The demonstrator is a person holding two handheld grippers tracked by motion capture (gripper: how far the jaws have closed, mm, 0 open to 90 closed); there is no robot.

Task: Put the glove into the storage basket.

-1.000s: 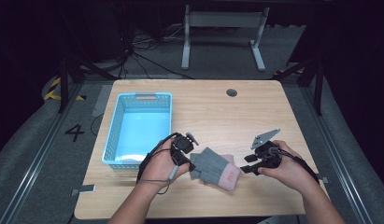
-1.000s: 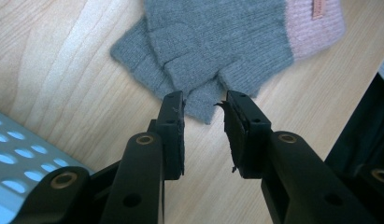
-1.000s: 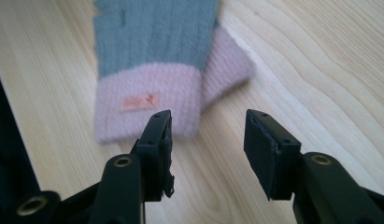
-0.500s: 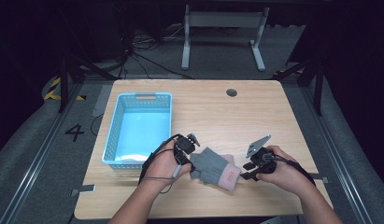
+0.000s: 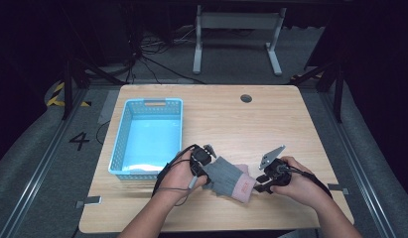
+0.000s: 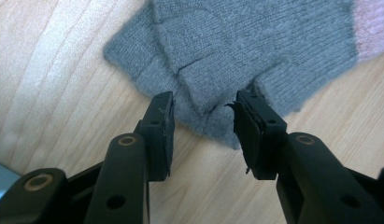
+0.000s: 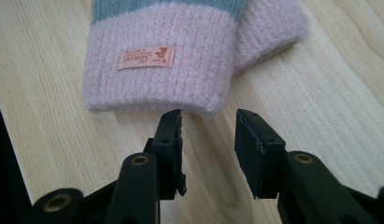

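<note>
The left gripper, jaws just widening, straddles the fingertip edge of a grey knitted glove with a pink cuff without pinching it; the right gripper, jaws narrowing and empty, sits just before the cuff (orange label up) on the pale wooden table beside a light-blue plastic basket.

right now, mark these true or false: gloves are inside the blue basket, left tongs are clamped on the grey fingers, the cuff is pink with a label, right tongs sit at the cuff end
1. Gloves in the blue basket: false, they lie on the table beside it.
2. Left tongs clamped on the grey fingers: false, the jaws have just been opening, cloth between them, unpinched.
3. Cuff pink with a label: true.
4. Right tongs at the cuff end: true, open.
</note>
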